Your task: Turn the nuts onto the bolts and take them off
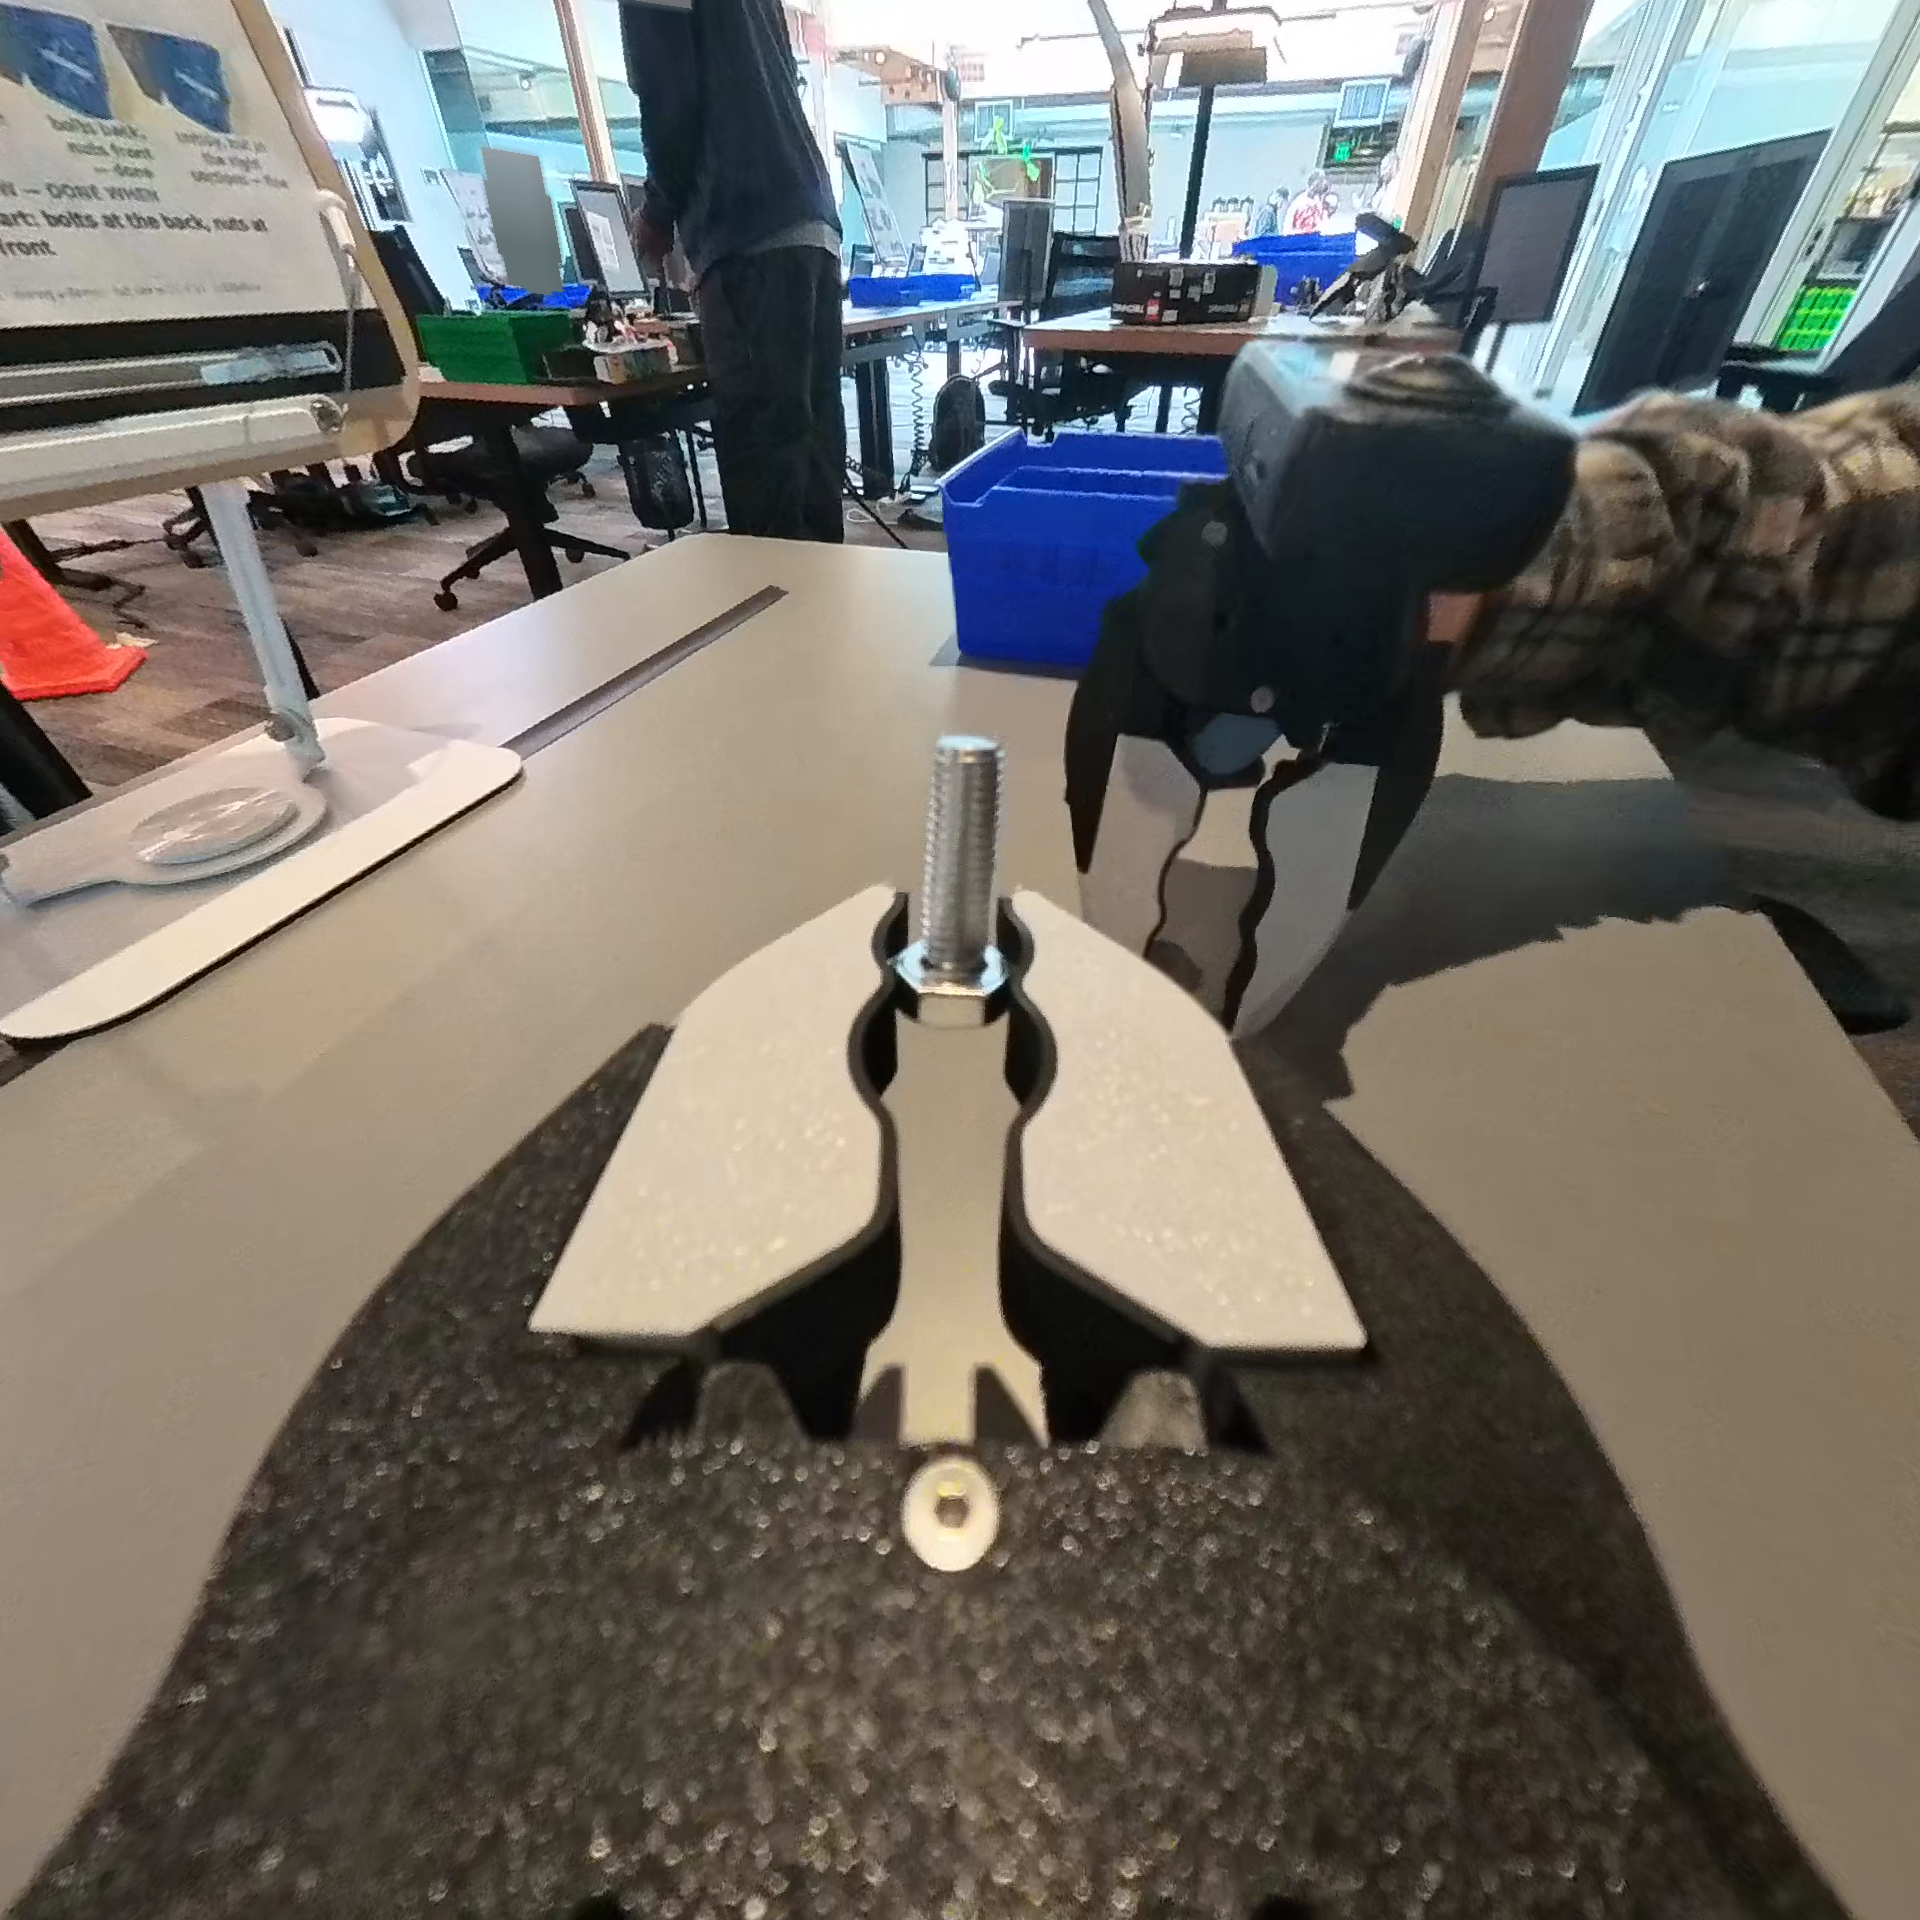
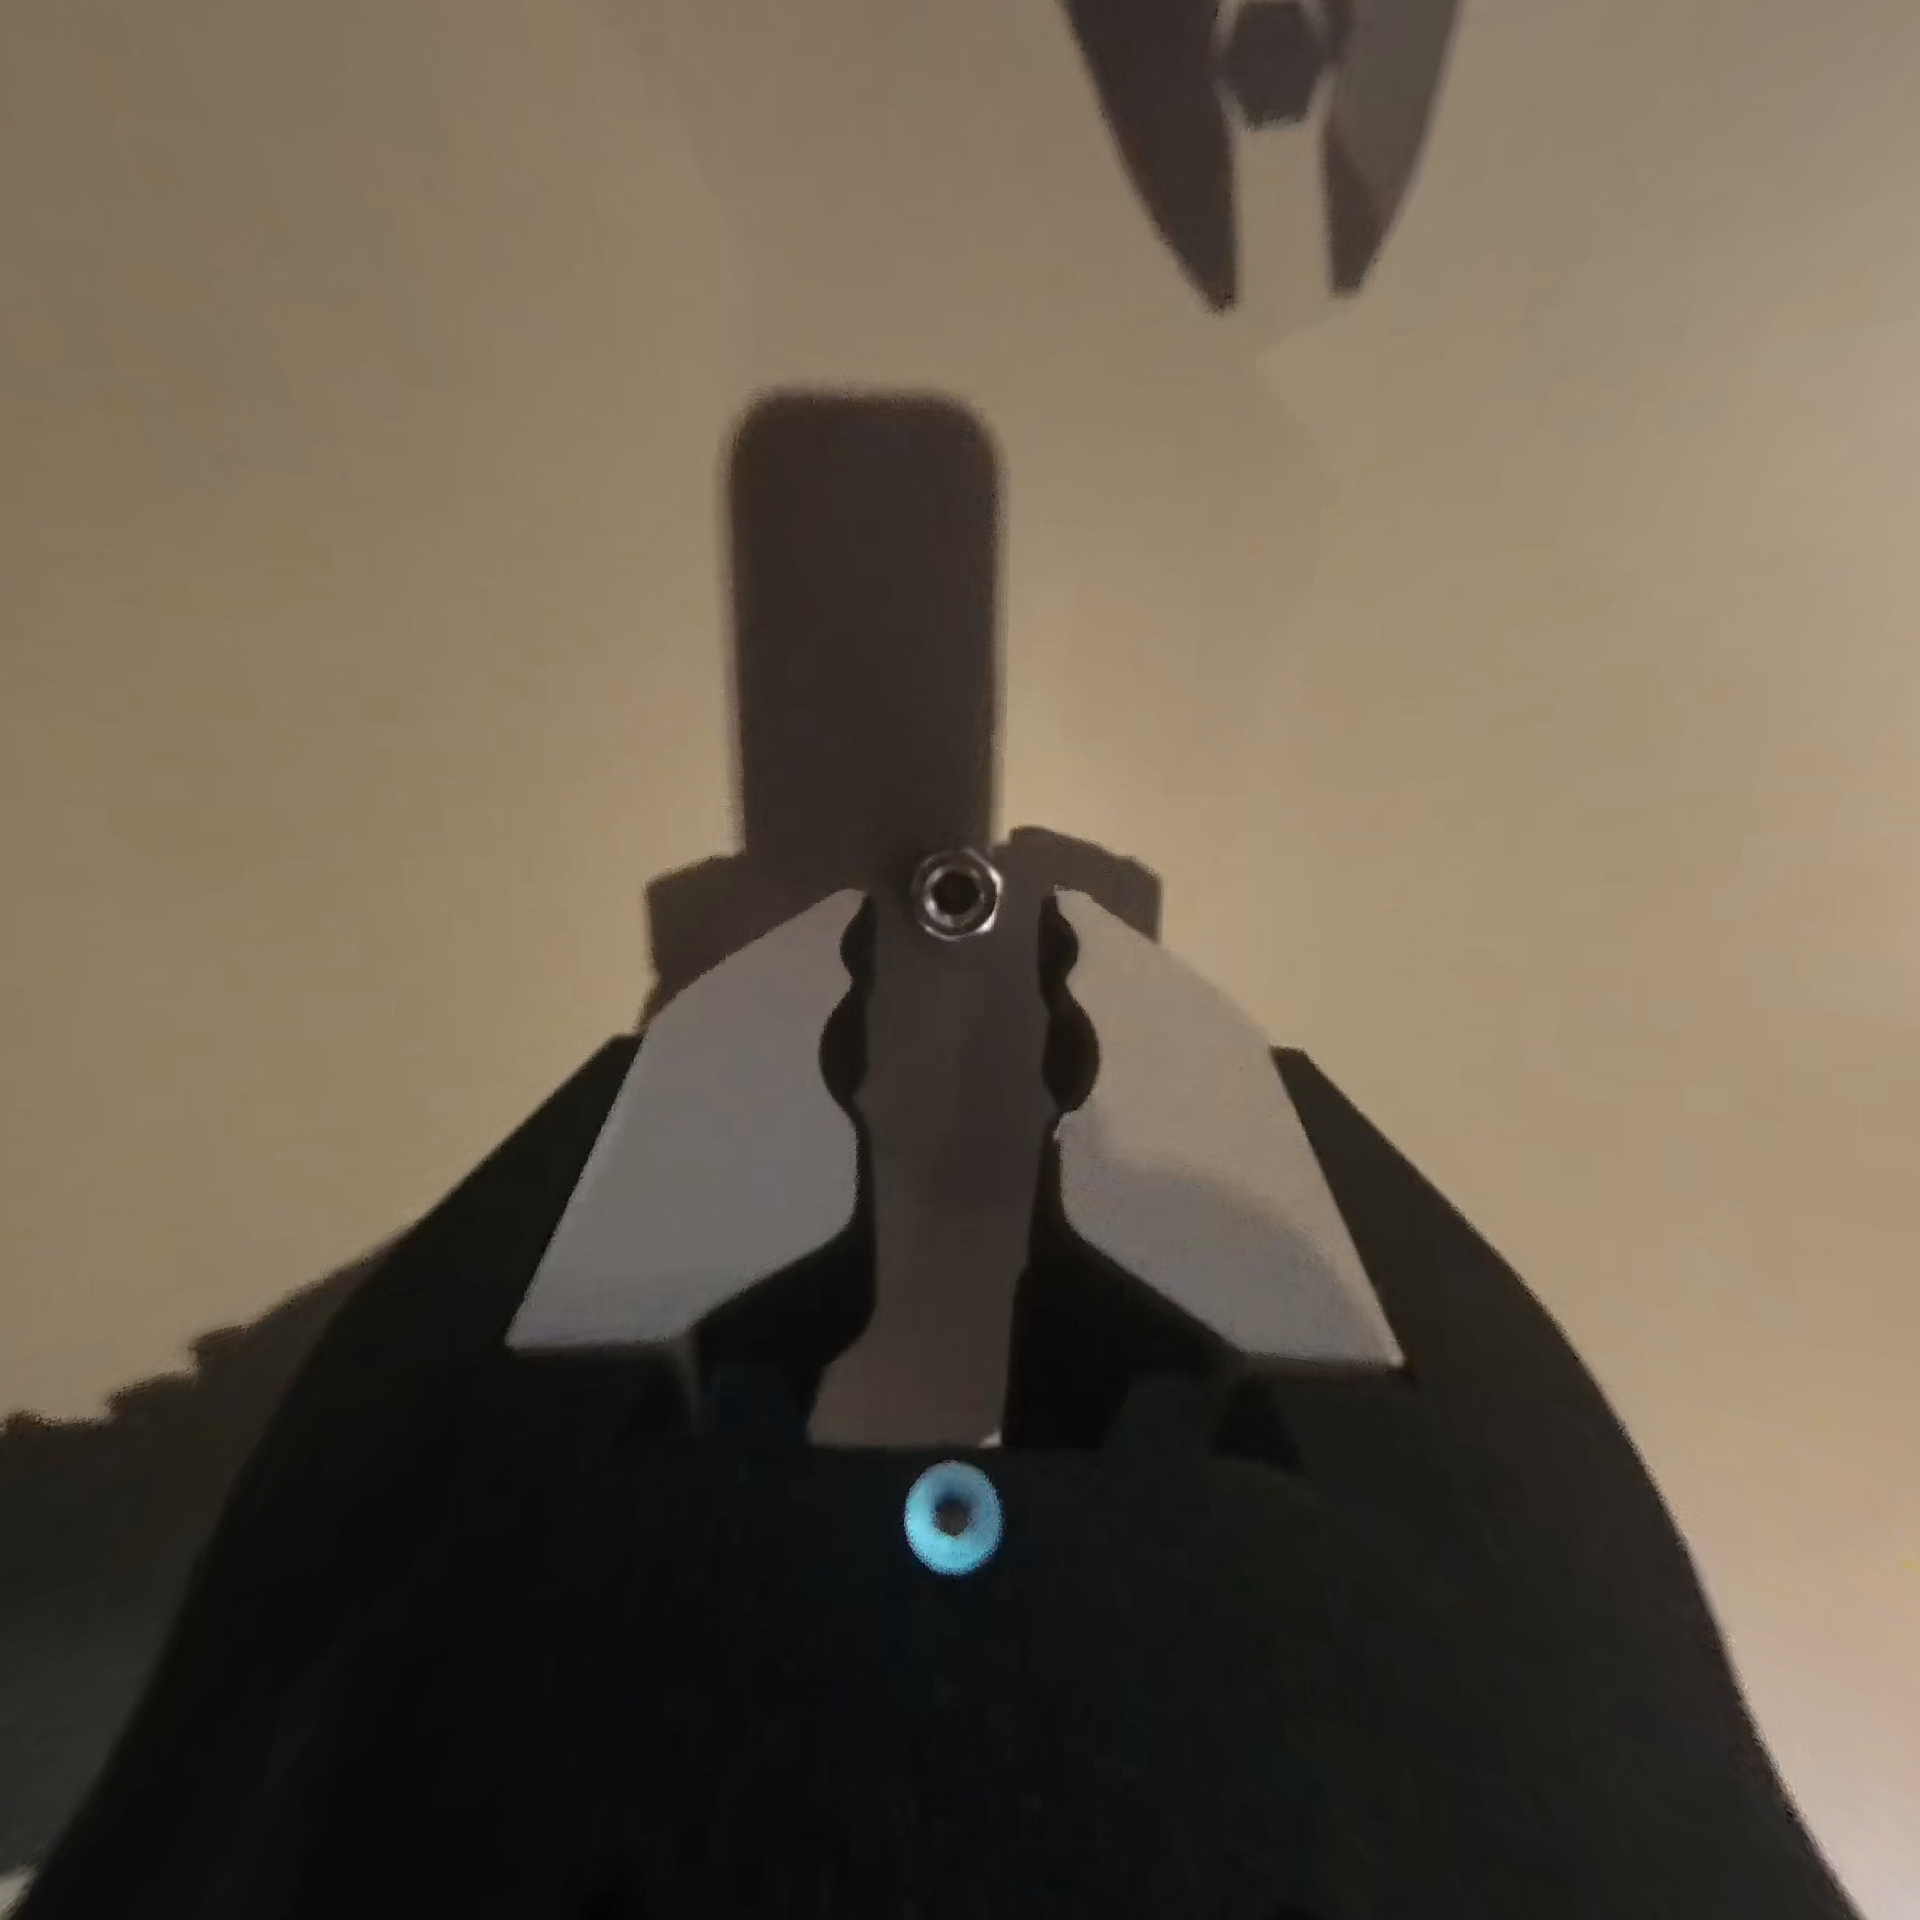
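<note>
My left gripper (image 1: 951, 940) is shut on the hex head of a silver bolt (image 1: 961, 831) and holds it upright, threads up, above the grey table (image 1: 520, 1039). My right gripper (image 1: 1210, 966) shows to the right of the bolt, held by an arm in a plaid sleeve (image 1: 1714, 582) and pointing down at the table. In the right wrist view, the right gripper (image 2: 956, 909) is open. A small silver nut (image 2: 956, 891) lies flat on the table between its tips, touching neither finger. The left gripper's fingers (image 2: 1195, 156) show dimly at the top edge.
A white sign stand (image 1: 260, 821) sits on the table at left. A blue bin (image 1: 1049, 540) stands at the far edge behind the right gripper. A dark slot (image 1: 644, 675) runs across the table. A person (image 1: 748, 260) stands beyond it, and an orange cone (image 1: 52, 623) is on the floor. One gripper's finger ends stand about 15 cm off the other's.
</note>
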The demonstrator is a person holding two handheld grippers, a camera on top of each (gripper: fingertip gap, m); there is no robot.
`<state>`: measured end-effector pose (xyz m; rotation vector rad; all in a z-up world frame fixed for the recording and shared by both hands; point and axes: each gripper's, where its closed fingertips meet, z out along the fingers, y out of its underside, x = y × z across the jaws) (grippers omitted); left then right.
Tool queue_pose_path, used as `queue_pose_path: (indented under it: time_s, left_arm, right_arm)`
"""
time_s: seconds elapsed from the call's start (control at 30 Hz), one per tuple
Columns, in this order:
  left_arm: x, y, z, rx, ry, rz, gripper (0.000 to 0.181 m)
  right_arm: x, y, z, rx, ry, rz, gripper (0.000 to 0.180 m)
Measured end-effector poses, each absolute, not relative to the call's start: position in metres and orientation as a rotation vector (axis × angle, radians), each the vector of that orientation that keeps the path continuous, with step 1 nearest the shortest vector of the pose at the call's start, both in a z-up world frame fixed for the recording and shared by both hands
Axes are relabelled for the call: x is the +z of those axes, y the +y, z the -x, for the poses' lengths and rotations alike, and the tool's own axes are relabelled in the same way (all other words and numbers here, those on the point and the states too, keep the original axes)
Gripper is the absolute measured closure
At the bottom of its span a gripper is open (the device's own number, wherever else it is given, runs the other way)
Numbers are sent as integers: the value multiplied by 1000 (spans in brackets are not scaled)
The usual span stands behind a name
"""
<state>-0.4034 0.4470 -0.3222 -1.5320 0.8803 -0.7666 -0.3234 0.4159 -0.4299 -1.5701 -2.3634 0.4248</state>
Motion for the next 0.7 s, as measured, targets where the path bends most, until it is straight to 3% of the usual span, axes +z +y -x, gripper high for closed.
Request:
queue_pose_path:
  time_s: [0.47,0.7]
  left_arm:
    - [-327,452,411,-749,882,1545,165]
    - [-327,444,398,-746,939,1514,166]
  right_arm:
    - [-440,419,323,364,-2389,1723,163]
    - [-324,435,349,541,-2109,1631,163]
